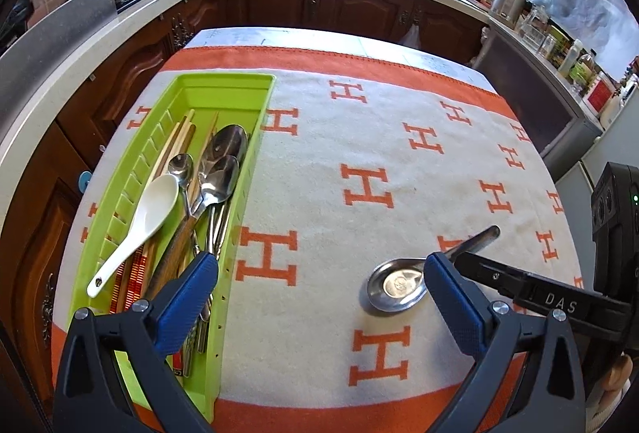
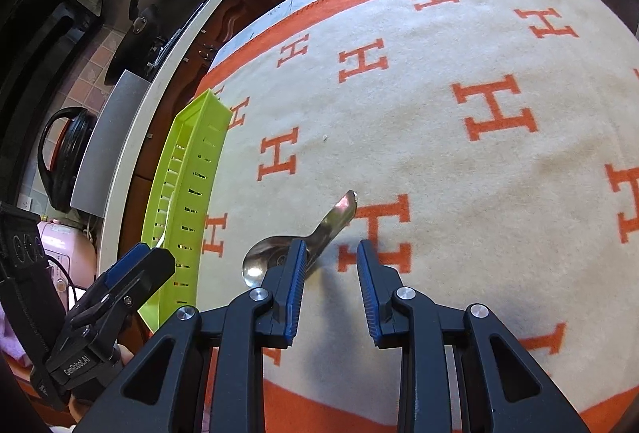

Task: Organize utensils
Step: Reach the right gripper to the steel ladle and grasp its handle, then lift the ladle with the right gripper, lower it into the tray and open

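Left gripper [image 1: 319, 287], bottom of its frame: jaws spread wide, nothing between them; left pad over the near end of the green utensil tray [image 1: 255, 137]. Right gripper [image 2: 331, 273], bottom centre: jaws parted, gripping nothing. Steel soup spoon [image 2: 303, 241] lies on the H-patterned cloth [image 2: 439, 153], beside the left finger. Tray, left of frame, holds a white ceramic spoon [image 1: 139, 221], metal spoons [image 1: 219, 169] and chopsticks [image 1: 175, 141].

Left gripper [image 1: 319, 281] fingers spread wide; right gripper [image 2: 331, 265] fingers narrowly parted.
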`<state>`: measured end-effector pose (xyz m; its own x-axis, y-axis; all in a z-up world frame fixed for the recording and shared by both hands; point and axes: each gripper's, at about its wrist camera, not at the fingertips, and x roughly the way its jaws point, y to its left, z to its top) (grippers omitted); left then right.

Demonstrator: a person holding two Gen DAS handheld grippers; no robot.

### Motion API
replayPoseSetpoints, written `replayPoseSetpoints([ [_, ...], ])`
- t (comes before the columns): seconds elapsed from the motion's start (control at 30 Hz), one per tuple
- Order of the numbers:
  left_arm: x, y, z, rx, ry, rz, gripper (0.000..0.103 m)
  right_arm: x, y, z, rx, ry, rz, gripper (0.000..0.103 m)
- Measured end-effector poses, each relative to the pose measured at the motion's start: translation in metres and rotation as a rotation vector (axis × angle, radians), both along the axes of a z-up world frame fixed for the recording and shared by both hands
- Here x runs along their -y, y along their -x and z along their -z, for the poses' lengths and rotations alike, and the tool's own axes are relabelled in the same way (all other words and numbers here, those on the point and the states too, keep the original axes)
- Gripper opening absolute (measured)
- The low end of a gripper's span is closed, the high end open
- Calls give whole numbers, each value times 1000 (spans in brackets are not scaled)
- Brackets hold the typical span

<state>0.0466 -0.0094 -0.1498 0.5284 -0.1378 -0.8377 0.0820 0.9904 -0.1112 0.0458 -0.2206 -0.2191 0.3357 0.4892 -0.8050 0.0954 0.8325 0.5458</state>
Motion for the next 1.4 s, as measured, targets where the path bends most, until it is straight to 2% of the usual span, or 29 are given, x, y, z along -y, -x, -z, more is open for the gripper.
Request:
replayPoseSetpoints([
  [0.33,-1,-9,10,-12,-46,-37,102,-21,-6,12,59,50,-3,26],
  [0.4,-1,-10,11,-11,-48,-39,102,-24,-6,13,73,59,-3,21],
  [0.47,0,-10,12,-13,-47,-41,102,-27,-8,16,72,52,-13,9],
  [0.63,-1,-9,15,-22,-46,-45,102,-30,-8,16,103,38,-23,6],
  [1.03,-31,7,-8,31,-26,-107,102,-51,7,-34,267,130,-86,4],
  [1.4,-96,22,-29,73,3,-217,102,-92,23,-92,370,150,-178,4],
])
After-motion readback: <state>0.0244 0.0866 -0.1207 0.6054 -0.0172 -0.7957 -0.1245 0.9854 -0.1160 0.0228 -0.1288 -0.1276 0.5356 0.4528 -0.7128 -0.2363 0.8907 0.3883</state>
